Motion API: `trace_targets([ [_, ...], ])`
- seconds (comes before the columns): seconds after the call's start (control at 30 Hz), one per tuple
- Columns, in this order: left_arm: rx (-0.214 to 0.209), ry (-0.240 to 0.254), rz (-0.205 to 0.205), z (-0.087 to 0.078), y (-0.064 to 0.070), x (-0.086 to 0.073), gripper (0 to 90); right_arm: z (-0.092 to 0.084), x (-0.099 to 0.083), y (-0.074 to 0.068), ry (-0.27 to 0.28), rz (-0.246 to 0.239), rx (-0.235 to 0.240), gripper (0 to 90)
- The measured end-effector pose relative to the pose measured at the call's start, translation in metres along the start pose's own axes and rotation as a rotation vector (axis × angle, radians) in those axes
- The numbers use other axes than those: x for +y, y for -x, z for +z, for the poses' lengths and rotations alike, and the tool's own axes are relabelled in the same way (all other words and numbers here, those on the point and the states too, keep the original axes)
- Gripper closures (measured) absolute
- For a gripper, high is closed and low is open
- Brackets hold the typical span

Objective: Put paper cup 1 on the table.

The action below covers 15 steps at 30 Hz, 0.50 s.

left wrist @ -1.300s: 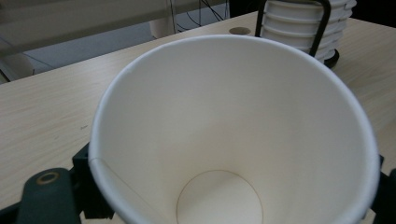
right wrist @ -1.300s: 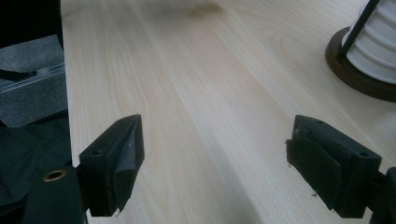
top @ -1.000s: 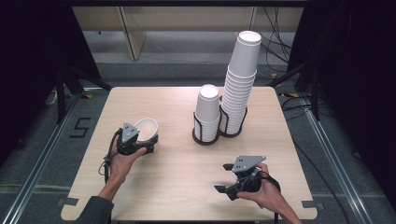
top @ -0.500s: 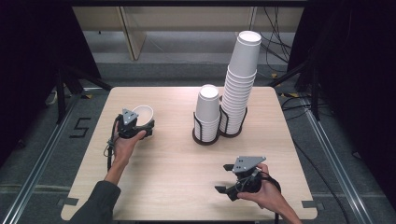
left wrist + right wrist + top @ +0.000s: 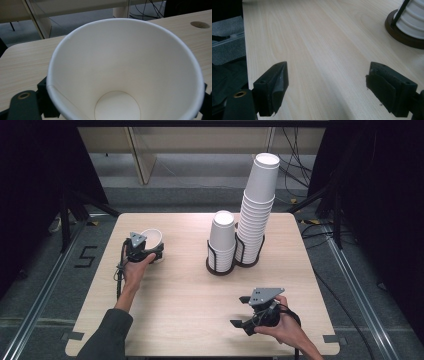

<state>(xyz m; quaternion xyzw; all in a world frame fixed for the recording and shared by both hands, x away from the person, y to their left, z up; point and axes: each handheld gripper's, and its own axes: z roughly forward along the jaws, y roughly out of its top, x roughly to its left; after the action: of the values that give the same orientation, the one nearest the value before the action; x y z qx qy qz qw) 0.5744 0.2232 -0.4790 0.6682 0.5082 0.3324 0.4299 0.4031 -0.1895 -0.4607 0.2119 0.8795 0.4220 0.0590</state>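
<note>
One white paper cup (image 5: 151, 240) sits clamped in my left gripper (image 5: 145, 251), jaws just easing apart; my right gripper (image 5: 246, 312) gapes empty.

The light wooden table (image 5: 190, 305) carried two dark cup holders with stacked white cups (image 5: 257, 215) toward one o'clock and a single paper cup (image 5: 151, 239) at ten o'clock

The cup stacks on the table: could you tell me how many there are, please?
2. A short stack stands in a dark holder near the table's middle; a tall stack stands in a second holder just right of it. One loose cup sits apart at the left gripper.
</note>
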Motion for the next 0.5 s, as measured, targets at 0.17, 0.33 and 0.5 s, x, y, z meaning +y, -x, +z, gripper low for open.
trace_targets([
  [0.17,0.002,0.015,0.008,0.0031,-0.0005,-0.0027,14.2,0.0002,-0.0005,0.0017,0.004,-0.02,0.001,18.3],
  [0.33,0.003,0.014,0.044,0.004,0.0031,-0.0038,11.8,0.0002,-0.0006,0.0018,0.005,-0.01,0.008,18.2],
  [0.5,0.003,0.01,0.052,0.0029,0.0026,-0.0048,10.0,-0.0001,-0.0007,0.0011,0.002,-0.002,0.008,18.2],
])
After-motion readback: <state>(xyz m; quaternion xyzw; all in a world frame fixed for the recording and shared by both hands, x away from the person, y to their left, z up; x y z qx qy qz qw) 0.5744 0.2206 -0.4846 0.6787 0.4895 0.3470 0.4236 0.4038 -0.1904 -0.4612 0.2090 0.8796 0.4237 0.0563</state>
